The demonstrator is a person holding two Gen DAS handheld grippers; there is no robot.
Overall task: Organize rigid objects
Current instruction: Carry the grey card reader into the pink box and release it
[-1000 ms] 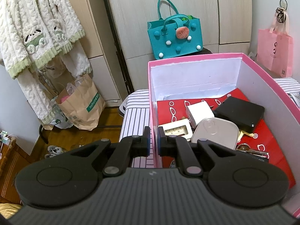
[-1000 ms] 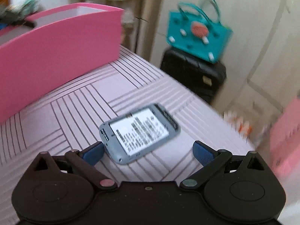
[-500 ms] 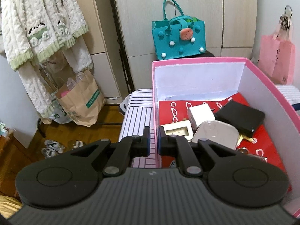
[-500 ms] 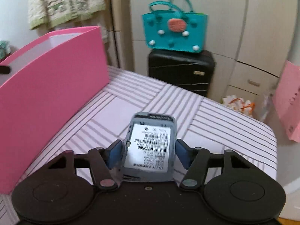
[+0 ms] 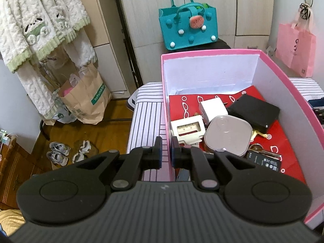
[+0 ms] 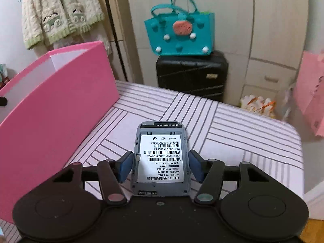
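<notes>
Right gripper (image 6: 161,167) clamps grey device (image 6: 161,160) — left gripper (image 5: 166,151) pinches box wall (image 5: 166,121).

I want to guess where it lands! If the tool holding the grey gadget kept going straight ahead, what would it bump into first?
Probably the striped cover. The right tool, shut on the grey gadget, points forward and down, so the gadget's front edge would likely meet the cover before the black suitcase behind it. Depth is hard to judge.

Right tool (image 6: 161,167): jaws were wide a second ago, router (image 6: 161,160) lying askew on the striped bed (image 6: 243,133) ahead of them. Jaws have just been closing; pads (image 6: 126,167) now press both long sides of the router, which stands squared up, label facing camera, far end at 12 o'clock.
</notes>
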